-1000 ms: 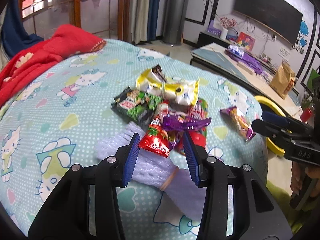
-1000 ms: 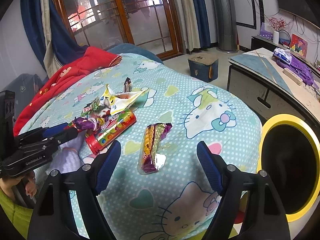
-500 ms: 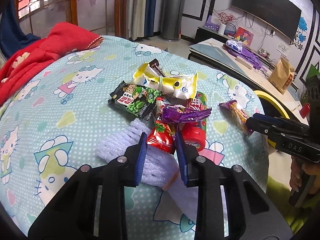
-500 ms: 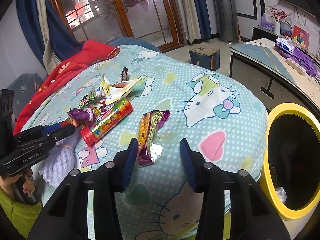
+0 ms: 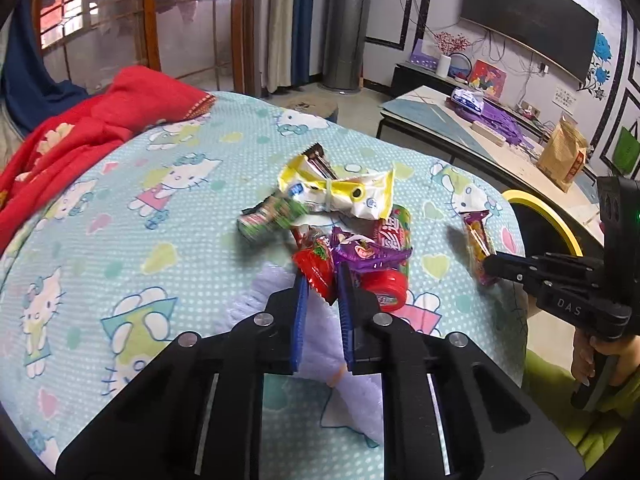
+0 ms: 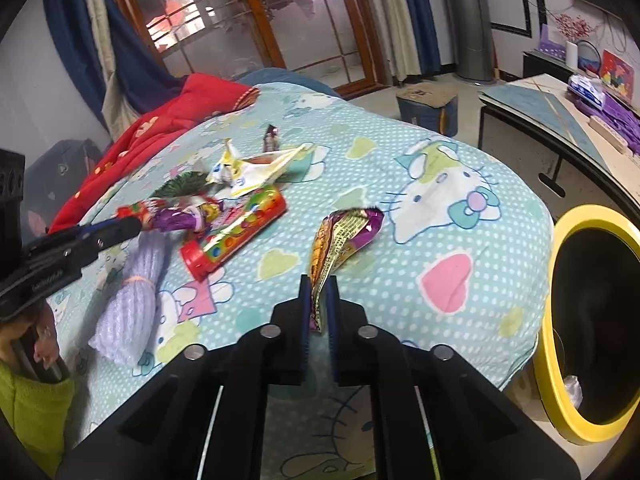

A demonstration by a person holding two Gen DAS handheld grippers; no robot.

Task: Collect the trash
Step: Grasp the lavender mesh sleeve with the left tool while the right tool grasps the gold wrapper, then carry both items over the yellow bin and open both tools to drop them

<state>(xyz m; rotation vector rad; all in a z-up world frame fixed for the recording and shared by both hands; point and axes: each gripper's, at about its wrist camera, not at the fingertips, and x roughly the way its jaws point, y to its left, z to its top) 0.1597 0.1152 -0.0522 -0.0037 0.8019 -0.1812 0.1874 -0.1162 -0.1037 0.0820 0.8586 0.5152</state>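
On a patterned bed [image 6: 440,152], the right gripper [image 6: 319,300] is clamped on the near end of a purple-and-yellow wrapper [image 6: 344,232], beside a yellow-rimmed bin [image 6: 560,420]. The left gripper [image 5: 323,292] is closing on a red wrapper [image 5: 316,268] at the edge of the litter pile. Both wrappers look light, crinkly and slippery (a crimped end likely grips best).

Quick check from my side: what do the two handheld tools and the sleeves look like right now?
Both the left tool and right tool are matte black plastic with blue ribbed pads and silver screws. The right one's side reads "DAS". Lime-green sleeves at both wrists. No cables visible.
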